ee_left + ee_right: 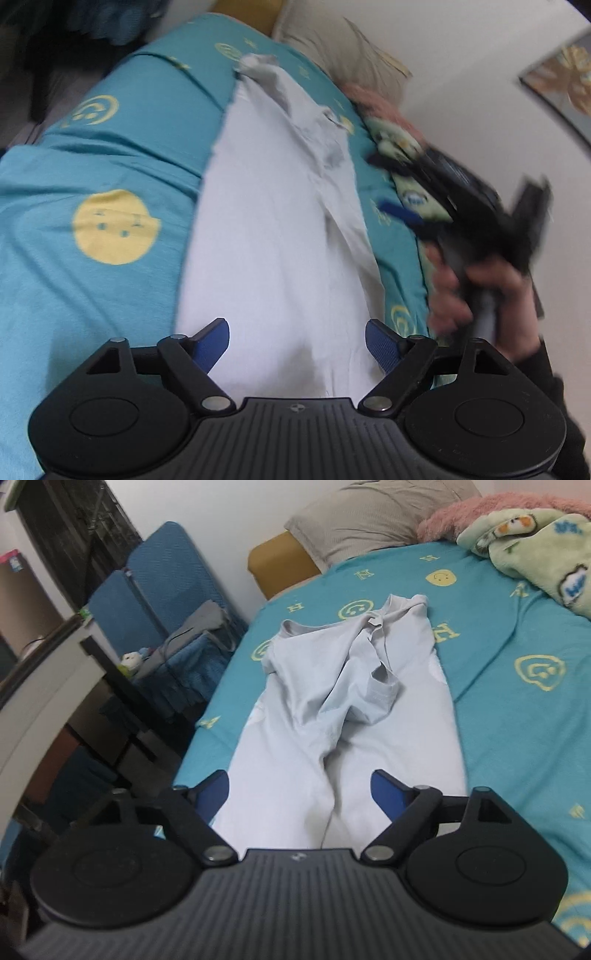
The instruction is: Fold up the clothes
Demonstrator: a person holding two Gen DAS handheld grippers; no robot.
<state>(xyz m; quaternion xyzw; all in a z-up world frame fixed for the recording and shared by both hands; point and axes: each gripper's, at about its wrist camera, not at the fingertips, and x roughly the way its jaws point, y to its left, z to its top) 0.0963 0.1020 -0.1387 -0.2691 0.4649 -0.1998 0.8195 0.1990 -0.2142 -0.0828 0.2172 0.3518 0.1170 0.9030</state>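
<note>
Garment position: we see the pale grey garment [332, 716] lying on the bed [517, 738], straight ahead of both tongs.
Long axis: runs away from us toward the pillow [369, 513]; sleeves folded in over the middle.
Nearer hand: we cannot tell; near hem lies just under both.
Left tongs [297, 345]: wide apart, holding nothing.
Right tongs [301, 794]: wide apart, holding nothing; contact with the cloth unclear.
</note>
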